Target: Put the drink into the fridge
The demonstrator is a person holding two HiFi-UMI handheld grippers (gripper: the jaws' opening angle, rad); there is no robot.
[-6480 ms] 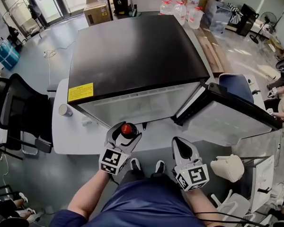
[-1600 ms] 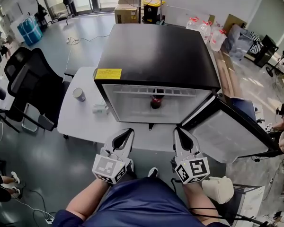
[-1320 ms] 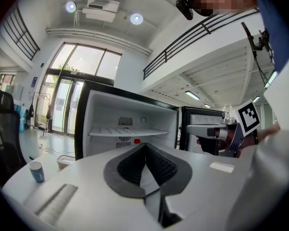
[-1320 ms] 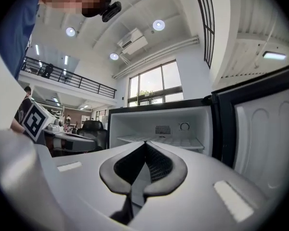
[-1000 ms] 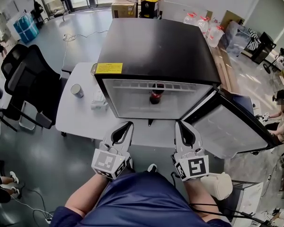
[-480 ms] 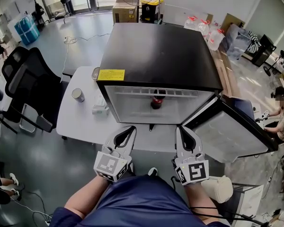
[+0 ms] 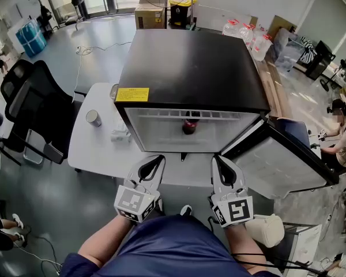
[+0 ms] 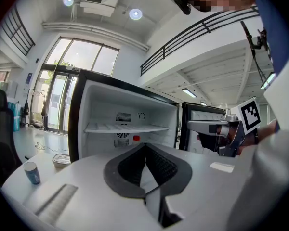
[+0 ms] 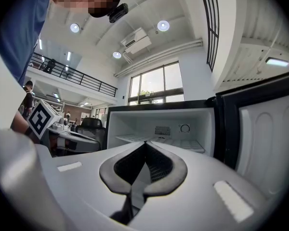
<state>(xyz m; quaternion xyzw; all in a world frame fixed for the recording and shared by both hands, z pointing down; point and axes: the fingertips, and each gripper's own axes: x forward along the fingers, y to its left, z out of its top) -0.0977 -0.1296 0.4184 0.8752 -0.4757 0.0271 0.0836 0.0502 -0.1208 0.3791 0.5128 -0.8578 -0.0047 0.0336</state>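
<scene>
Presently, the drink (image 7: 188, 124) is seen standing inside the fridge (image 7: 190, 68), below the shelf (image 8: 125, 128), near the middle of the compartment. The fridge door (image 7: 277, 160) is swung open to the right. The drink is well apart from both grippers, which are held side by side in front of the opening. The left gripper (image 7: 157, 160) is closed with nothing between its jaws. The right gripper (image 7: 218, 161) is likewise closed and empty.
</scene>
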